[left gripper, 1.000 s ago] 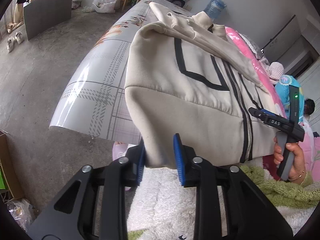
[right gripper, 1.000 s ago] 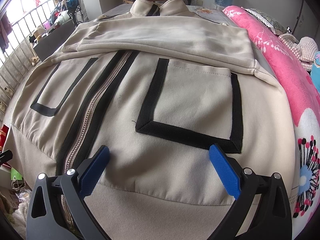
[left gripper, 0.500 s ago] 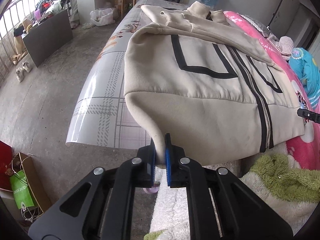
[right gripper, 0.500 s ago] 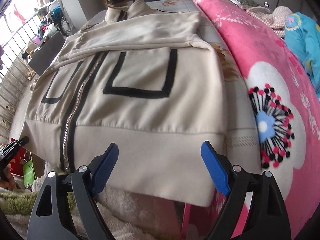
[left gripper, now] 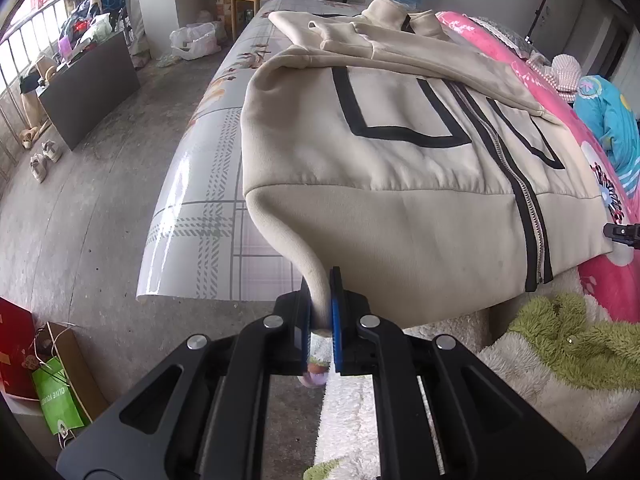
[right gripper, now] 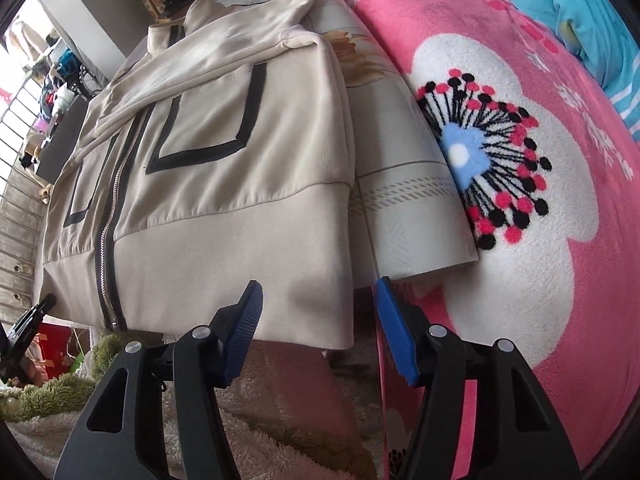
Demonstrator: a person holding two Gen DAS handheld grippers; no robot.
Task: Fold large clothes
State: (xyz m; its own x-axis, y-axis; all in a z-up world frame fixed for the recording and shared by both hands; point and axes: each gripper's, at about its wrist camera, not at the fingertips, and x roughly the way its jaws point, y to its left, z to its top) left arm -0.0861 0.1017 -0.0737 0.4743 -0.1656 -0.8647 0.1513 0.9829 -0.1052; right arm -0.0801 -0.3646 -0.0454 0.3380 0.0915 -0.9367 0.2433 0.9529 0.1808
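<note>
A beige zip jacket with black pocket outlines lies front up on a table, sleeves folded across the chest, hem hanging over the near edge. My left gripper is shut on the hem's left corner. In the right wrist view the jacket fills the left half. My right gripper is open, its blue pads either side of the hem's right corner, not touching it. The right gripper's tip shows at the right edge of the left wrist view.
The glossy patterned table cover drops off to a concrete floor at the left. A pink flowered blanket lies right of the jacket. White and green fluffy fabric sits below the table edge. Bags stand on the floor.
My left gripper closed on the hem's left corner and has held it. My right gripper moved back and right from above the jacket front to the hem's right corner, narrowing its opening.
</note>
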